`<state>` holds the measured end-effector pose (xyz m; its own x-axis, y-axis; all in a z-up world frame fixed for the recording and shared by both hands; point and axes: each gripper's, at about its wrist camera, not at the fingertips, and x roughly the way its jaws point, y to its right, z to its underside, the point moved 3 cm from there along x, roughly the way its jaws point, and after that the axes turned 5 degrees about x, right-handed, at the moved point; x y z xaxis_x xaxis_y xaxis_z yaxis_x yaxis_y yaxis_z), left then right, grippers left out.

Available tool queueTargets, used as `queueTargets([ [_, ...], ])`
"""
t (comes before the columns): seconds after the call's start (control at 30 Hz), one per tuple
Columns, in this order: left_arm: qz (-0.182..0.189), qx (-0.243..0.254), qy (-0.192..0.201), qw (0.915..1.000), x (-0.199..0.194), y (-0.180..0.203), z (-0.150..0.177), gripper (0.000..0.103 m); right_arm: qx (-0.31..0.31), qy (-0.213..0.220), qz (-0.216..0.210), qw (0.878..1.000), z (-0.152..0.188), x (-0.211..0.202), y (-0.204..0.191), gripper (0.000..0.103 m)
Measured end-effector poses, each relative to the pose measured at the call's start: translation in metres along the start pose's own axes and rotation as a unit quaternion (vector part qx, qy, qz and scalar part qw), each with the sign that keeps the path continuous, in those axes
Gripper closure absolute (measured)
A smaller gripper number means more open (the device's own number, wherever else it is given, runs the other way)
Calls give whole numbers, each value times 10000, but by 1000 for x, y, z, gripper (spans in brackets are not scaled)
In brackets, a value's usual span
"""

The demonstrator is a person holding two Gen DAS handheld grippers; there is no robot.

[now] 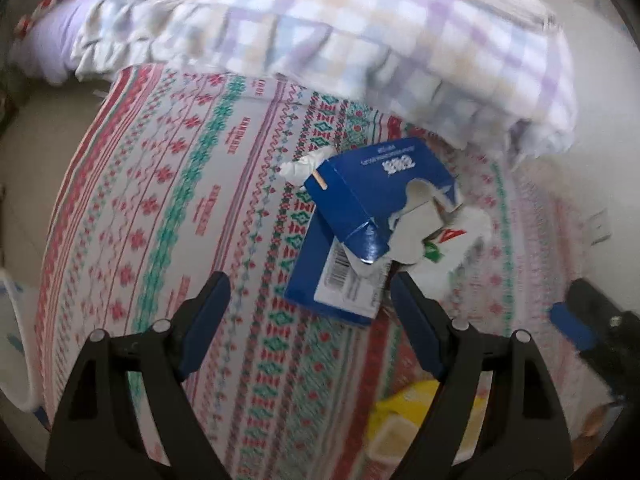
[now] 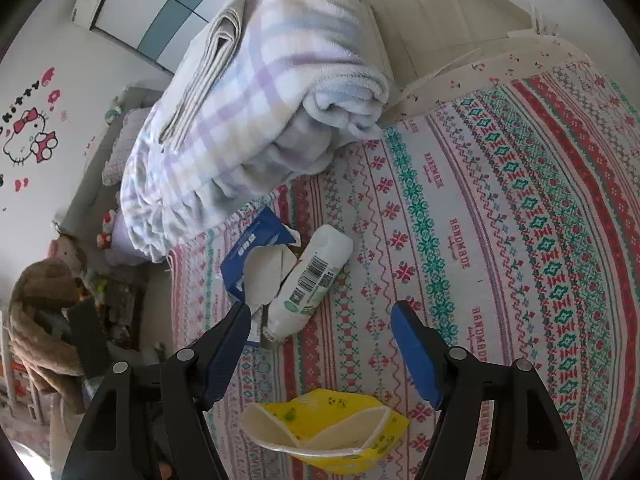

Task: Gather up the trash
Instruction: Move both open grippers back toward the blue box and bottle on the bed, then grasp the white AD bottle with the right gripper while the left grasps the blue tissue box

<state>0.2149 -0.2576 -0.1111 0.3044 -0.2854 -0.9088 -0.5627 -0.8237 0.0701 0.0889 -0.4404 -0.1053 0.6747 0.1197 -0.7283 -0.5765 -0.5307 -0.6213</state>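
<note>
**Patterned cotton bed, three scraps of litter, both grippers wide and empty**

Stretched flat over the bed as the working surface: a cross-stitch-patterned bedspread (image 2: 500,208) in red, green and white, printed over and over with the word "HANDMADE". Heaped at the far end, out of the way: a folded lilac-and-cream checked fleece blanket (image 2: 256,92). Stuck to the wall beyond: a red-bowed cartoon cat decal (image 2: 34,136), lettering beside it partly cut off, ending "itty".

Gathered in one loose cluster mid-bed, so reachable together: a torn-open blue cardboard box (image 1: 360,216), barcode panel facing up, white brand characters too small to read; touching it, a white plastic bottle (image 2: 310,280) lying on its side, barcode and QR codes legible only as marks. Nearest, a crumpled yellow plastic packet (image 2: 332,432), mouth gaping.

Left gripper (image 1: 310,300): jaws spread wide, holding nothing, poised just short of the box. Right gripper (image 2: 320,320): likewise spread and empty, above the packet, bottle ahead.
</note>
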Motion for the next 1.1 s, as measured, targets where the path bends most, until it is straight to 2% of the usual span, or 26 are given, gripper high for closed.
queueTargets([
  [0.1,1,249,-139,9996,9,7,1,21,-57,4,99,9999,-3,4,0,29],
  [0.2,55,303,-114,9995,15,13,1,21,-87,-5,159,9998,-6,9,-1,29],
  [0.3,42,421,-254,9988,27,18,4,21,-105,-88,181,9997,-6,17,-4,29],
  [0.37,-34,551,-248,9982,31,22,6,43,-141,-175,234,9995,-6,25,-6,29],
  [0.4,-104,620,-228,9978,30,24,6,43,-163,-204,278,9993,-6,29,-7,29],
  [0.57,373,418,-429,9975,24,29,15,43,-266,-337,589,9973,-4,53,-8,29],
  [0.67,527,350,-509,9967,11,26,26,43,-282,-210,722,9968,-8,57,-9,29],
  [0.77,758,360,-686,9941,-1,24,42,43,-203,-279,563,9978,-11,61,-11,29],
  [0.87,840,395,-721,9931,-13,21,58,43,-114,-498,425,9978,-12,71,-14,30],
  [0.97,973,242,-745,9922,-26,12,68,43,-237,-672,806,9942,-4,83,-13,42],
  [1.03,1076,136,-717,9915,-34,4,72,43,-290,-648,894,9935,-4,82,-11,60],
  [1.1,1155,19,-655,9911,-41,-8,70,43,-206,-708,796,9941,-4,79,-9,62],
])
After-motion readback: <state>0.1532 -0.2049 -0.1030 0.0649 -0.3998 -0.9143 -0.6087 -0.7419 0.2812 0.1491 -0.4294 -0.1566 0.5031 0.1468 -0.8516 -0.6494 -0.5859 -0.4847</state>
